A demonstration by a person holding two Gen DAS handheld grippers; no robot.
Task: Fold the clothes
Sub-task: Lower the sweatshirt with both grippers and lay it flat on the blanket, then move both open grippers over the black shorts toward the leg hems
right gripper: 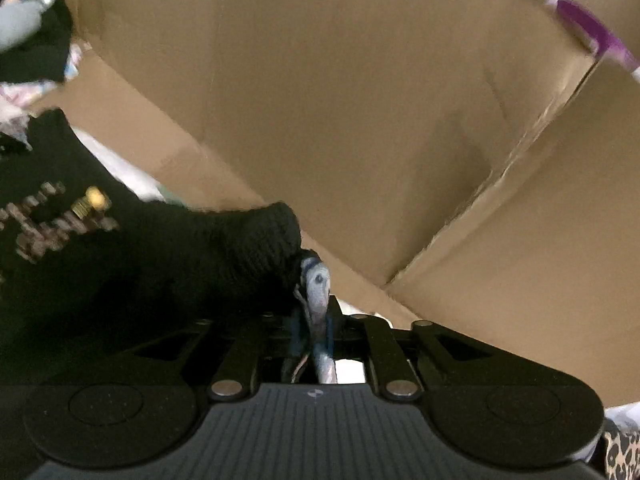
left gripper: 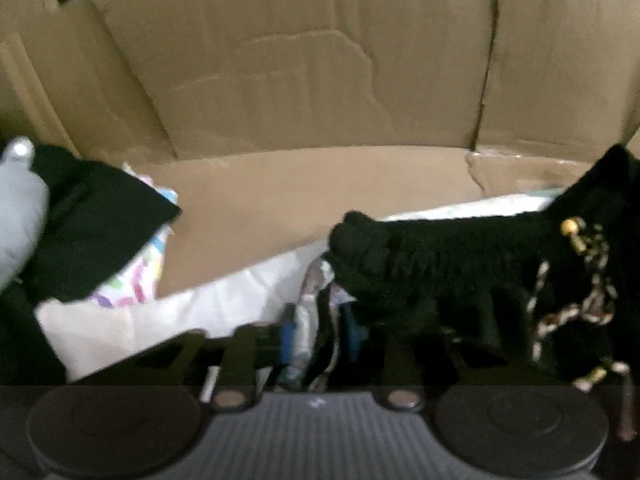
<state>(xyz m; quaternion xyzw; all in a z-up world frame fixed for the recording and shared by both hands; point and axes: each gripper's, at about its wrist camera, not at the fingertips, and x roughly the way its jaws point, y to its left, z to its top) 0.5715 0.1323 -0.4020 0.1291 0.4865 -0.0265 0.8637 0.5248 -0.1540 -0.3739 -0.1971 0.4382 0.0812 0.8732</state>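
A black knit garment with a braided cord and gold beads hangs between my two grippers. My left gripper is shut on its edge, with pale lining fabric pinched between the blue-padded fingers. My right gripper is shut on the other end of the same black garment, a grey fabric bit showing between its fingers. The cord and bead also show in the right wrist view.
Brown cardboard box walls stand close behind; they also fill the right wrist view. White fabric, a colourful patterned cloth and another black piece lie at left. A leopard-print cloth lies at lower right.
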